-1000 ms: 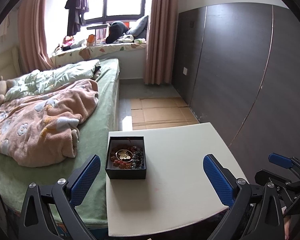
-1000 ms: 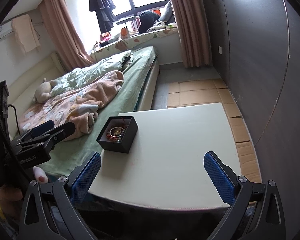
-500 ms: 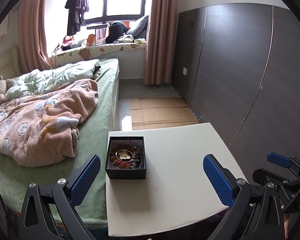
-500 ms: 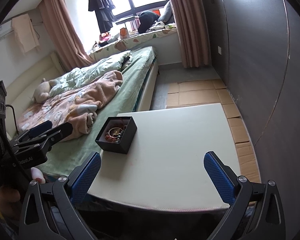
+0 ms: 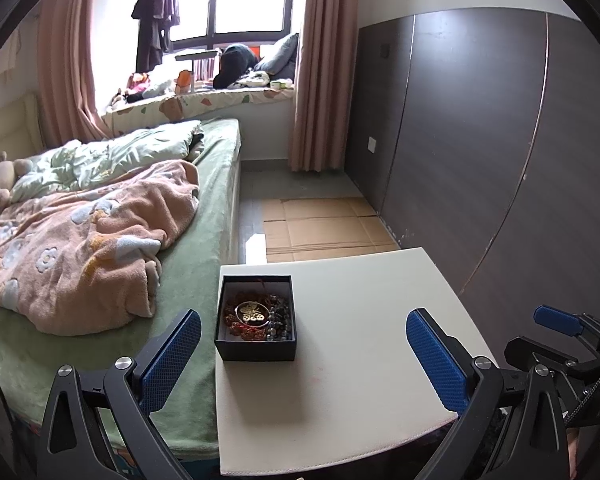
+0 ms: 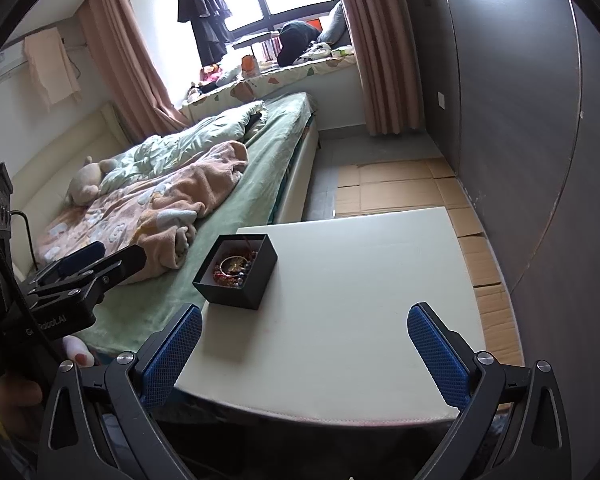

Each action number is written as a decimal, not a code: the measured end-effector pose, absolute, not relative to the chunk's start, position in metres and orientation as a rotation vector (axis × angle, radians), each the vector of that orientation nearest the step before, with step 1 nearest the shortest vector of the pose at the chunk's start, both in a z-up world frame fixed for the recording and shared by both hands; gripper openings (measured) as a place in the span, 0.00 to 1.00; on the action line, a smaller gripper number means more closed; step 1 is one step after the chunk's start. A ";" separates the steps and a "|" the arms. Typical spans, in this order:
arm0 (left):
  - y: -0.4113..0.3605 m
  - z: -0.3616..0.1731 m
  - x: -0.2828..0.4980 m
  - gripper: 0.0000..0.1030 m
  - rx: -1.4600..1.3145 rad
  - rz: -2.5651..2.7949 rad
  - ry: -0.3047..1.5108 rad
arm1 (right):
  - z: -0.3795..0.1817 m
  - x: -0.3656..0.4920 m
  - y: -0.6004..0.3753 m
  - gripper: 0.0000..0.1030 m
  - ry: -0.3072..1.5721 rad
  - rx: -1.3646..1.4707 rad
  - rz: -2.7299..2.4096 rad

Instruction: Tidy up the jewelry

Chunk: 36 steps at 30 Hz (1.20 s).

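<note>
A small open black box (image 5: 256, 318) stands near the left edge of a white table (image 5: 360, 340). It holds red and dark bead bracelets and a gold round piece (image 5: 253, 314). The box also shows in the right wrist view (image 6: 236, 270). My left gripper (image 5: 304, 360) is open and empty, held before the table's near edge with the box just ahead of its left finger. My right gripper (image 6: 305, 354) is open and empty over the table's near edge. The left gripper also shows in the right wrist view (image 6: 88, 266), and the right gripper in the left wrist view (image 5: 560, 320).
A bed (image 5: 204, 280) with a pink blanket (image 5: 80, 240) runs along the table's left side. A dark panelled wall (image 5: 500, 140) stands to the right. Flattened cardboard (image 5: 320, 224) lies on the floor beyond the table. A window seat with clutter is at the back.
Both grippers have shifted only slightly; the view of the box and table is almost the same. Both stay open.
</note>
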<state>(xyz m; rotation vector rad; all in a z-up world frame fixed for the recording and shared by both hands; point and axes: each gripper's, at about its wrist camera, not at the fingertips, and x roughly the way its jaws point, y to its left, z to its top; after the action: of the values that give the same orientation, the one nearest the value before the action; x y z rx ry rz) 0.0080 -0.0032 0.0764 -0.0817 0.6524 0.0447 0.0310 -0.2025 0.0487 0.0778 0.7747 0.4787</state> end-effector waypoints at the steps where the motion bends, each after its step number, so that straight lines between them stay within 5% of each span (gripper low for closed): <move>1: -0.003 0.076 0.008 1.00 -0.081 0.045 0.651 | 0.049 0.030 -0.202 1.00 0.773 0.077 0.479; 36: -0.002 0.076 0.004 1.00 -0.070 0.035 0.641 | 0.049 0.032 -0.200 1.00 0.778 0.066 0.479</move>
<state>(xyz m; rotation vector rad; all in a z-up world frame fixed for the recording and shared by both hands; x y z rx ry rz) 0.0041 -0.0023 0.0762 -0.0703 0.6412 0.0355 0.0318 -0.1996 0.0494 0.0664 0.7783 0.4786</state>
